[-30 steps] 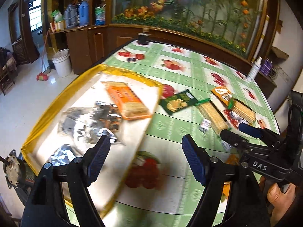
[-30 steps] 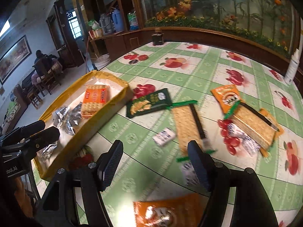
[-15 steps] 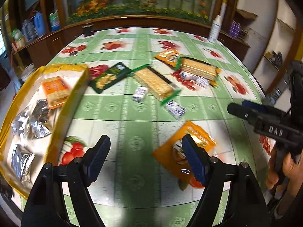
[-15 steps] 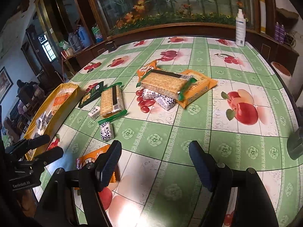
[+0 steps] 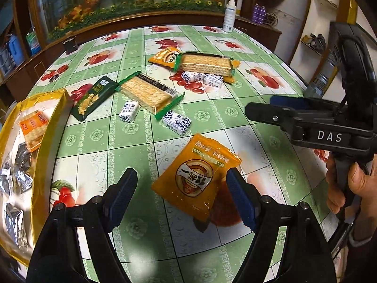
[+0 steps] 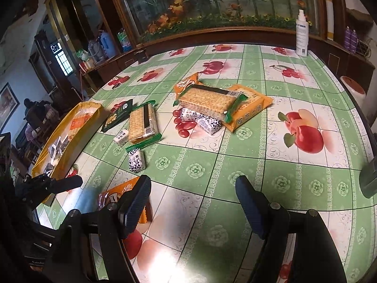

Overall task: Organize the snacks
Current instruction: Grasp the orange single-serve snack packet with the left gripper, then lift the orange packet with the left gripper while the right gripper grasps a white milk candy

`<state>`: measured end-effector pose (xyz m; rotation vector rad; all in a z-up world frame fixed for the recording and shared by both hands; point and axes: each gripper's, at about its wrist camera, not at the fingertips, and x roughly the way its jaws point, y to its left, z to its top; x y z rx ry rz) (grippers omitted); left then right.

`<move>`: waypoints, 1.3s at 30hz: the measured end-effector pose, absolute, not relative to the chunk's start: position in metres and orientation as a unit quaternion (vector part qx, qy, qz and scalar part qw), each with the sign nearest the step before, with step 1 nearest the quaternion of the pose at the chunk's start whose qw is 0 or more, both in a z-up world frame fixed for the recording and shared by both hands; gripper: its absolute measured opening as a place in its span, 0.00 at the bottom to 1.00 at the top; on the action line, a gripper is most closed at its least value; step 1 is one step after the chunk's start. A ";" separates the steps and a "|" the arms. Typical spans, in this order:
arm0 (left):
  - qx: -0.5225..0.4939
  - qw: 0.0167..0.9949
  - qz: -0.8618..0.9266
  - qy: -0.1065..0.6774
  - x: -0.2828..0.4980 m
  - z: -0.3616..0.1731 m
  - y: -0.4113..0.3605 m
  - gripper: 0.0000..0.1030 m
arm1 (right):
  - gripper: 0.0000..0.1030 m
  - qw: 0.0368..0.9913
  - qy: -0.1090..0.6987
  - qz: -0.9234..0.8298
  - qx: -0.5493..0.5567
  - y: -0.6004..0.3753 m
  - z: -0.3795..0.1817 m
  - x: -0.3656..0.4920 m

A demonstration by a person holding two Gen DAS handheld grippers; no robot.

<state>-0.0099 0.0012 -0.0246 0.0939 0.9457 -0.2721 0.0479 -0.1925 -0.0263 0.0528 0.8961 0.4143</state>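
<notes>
L gripper (image 5: 181, 189) jaws wide apart, nothing held, hovering low over the table w/ the orange snack pouch (image 5: 196, 176) lying flat between its ribbed blue pads (image 5: 239, 199); pads not touching it. Pouch = glossy crinkled foil, rectangular, round logo, tilted diagonal. R gripper (image 6: 193, 197) also spread wide, empty, over bare oilcloth; its left finger covers most of the same pouch (image 6: 117, 194) in R wrist view. Table (image 5: 212, 115): shiny green/white checked oilcloth w/ fruit prints, glare spots near both cams. Further out: small blue-white patterned blocky candy packs, one (image 5: 176, 121) just past the pouch, another (image 5: 129, 111) beside the clear-wrap cracker sleeve (image 5: 148, 93) w/ green crimped ends. Dark green flat pack (image 5: 93, 97) left of it, close to the yellow tray (image 5: 50, 127). Tray at left table edge holds an orange cracker pack (image 5: 33, 128) + crumpled silver foil packs (image 5: 22, 176). Far cluster: 2nd cracker sleeve (image 6: 207, 100) stacked on orange pouches, two more candy packs touching its near side. L view only: R gripper from the side, black body marked "DAS", person's hand (image 5: 351, 184) wrapped on its handle, fingers curled. R view only: big flat orange pack (image 6: 249, 112) under the far sleeve, white spray bottle (image 6: 302, 35) upright at far edge seen whole, L gripper tip (image 6: 59, 185) at left, near the tray.
</notes>
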 end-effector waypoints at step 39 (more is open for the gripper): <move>-0.040 0.878 -0.097 0.467 -0.019 -0.049 0.084 0.35 | 0.39 0.846 0.461 0.266 -0.040 -0.078 -0.056 0.081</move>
